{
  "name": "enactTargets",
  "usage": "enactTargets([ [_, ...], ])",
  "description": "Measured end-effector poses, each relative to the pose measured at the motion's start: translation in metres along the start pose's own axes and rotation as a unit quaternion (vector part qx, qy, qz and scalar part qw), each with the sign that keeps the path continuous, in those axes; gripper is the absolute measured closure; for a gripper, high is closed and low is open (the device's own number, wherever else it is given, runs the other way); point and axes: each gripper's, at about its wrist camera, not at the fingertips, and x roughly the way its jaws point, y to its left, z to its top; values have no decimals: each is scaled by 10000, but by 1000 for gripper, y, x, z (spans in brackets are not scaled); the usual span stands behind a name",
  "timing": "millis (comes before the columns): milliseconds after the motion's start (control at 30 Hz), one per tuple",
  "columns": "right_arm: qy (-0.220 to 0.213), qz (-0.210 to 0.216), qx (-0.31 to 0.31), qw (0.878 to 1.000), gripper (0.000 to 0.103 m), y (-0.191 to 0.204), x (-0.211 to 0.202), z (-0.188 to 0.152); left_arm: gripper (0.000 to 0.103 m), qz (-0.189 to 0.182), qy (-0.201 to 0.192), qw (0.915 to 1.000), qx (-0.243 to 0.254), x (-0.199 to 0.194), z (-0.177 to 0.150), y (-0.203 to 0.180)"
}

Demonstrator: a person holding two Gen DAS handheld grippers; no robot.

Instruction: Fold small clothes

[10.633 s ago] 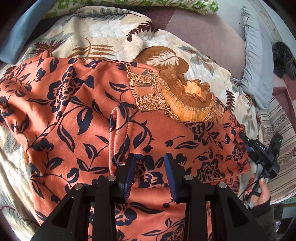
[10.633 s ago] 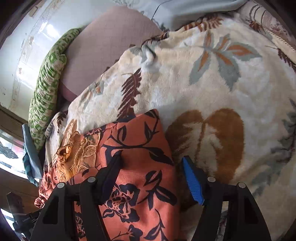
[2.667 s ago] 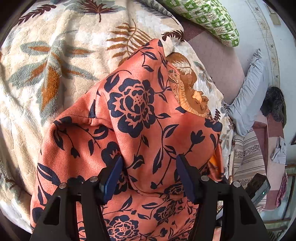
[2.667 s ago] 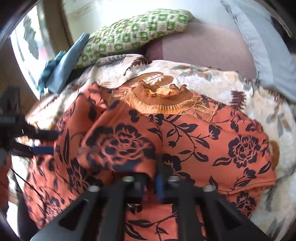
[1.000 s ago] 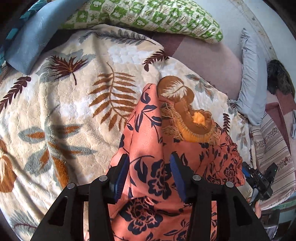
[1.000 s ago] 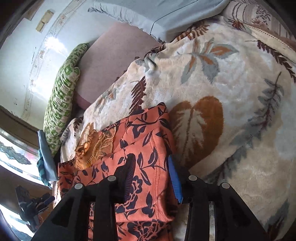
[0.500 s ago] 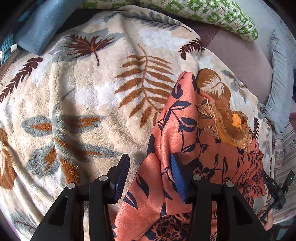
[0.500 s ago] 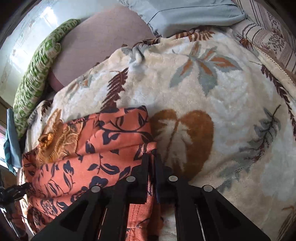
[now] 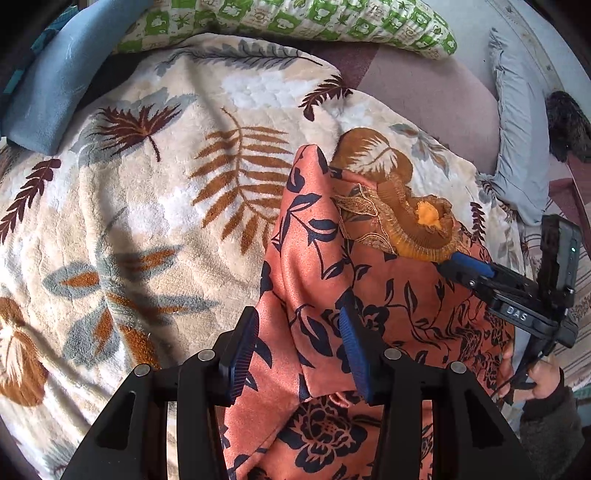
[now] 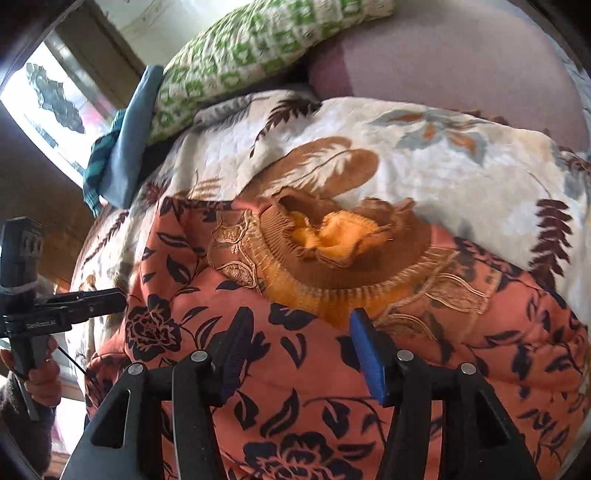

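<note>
An orange garment [image 9: 317,240] with a dark flower print and a brown knitted collar [image 9: 417,229] lies on a cream leaf-print blanket [image 9: 129,221]. Its left side is folded inward as a raised ridge. My left gripper [image 9: 295,332] stands open over that ridge, and cloth runs on past both fingers. My right gripper [image 10: 299,332] hovers over the garment [image 10: 295,406] just below the collar [image 10: 332,251]; its jaws are opening with nothing pinched between them. The left wrist view shows the right gripper [image 9: 454,264] beside the collar. The right wrist view shows the left gripper [image 10: 123,295] at the garment's left edge.
A green checked pillow [image 9: 295,18] and a blue cloth [image 9: 48,81] lie at the head of the bed. A grey-blue pillow [image 9: 517,147] sits at the right on a mauve sheet [image 9: 424,85]. A person's hand [image 9: 543,376] holds the right gripper's handle.
The right gripper has let go of the garment's right edge, swung across to below the collar and opened its jaws. The left gripper has stayed over the folded ridge.
</note>
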Motion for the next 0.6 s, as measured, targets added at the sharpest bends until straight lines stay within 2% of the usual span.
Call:
enactTargets([
  [167, 289, -446, -589, 9968, 46, 14, 29, 9, 56, -51, 35, 9999, 129, 0, -4, 1],
  [267, 872, 39, -596, 9944, 44, 11, 40, 3, 56, -3, 76, 9998, 174, 5, -5, 1],
  [300, 927, 89, -742, 9929, 44, 14, 38, 0, 56, 28, 79, 9998, 184, 7, -5, 1],
  [333, 899, 70, -981, 9911, 51, 18, 33, -4, 56, 38, 82, 9998, 183, 8, -5, 0],
  [367, 848, 8, -1227, 9888, 68, 24, 29, -8, 56, 32, 86, 9998, 160, 8, -4, 1],
  [433, 811, -261, -1584, 9837, 89, 32, 21, -16, 56, 21, 82, 9999, 93, 8, -2, 1],
  [467, 743, -393, -1730, 9813, 92, 37, 17, -19, 56, 11, 68, 9999, 79, 8, -1, 1],
  [600, 302, -876, -2037, 9747, 95, 48, -3, -18, 55, 140, -42, 9999, 67, 7, 1, 0],
])
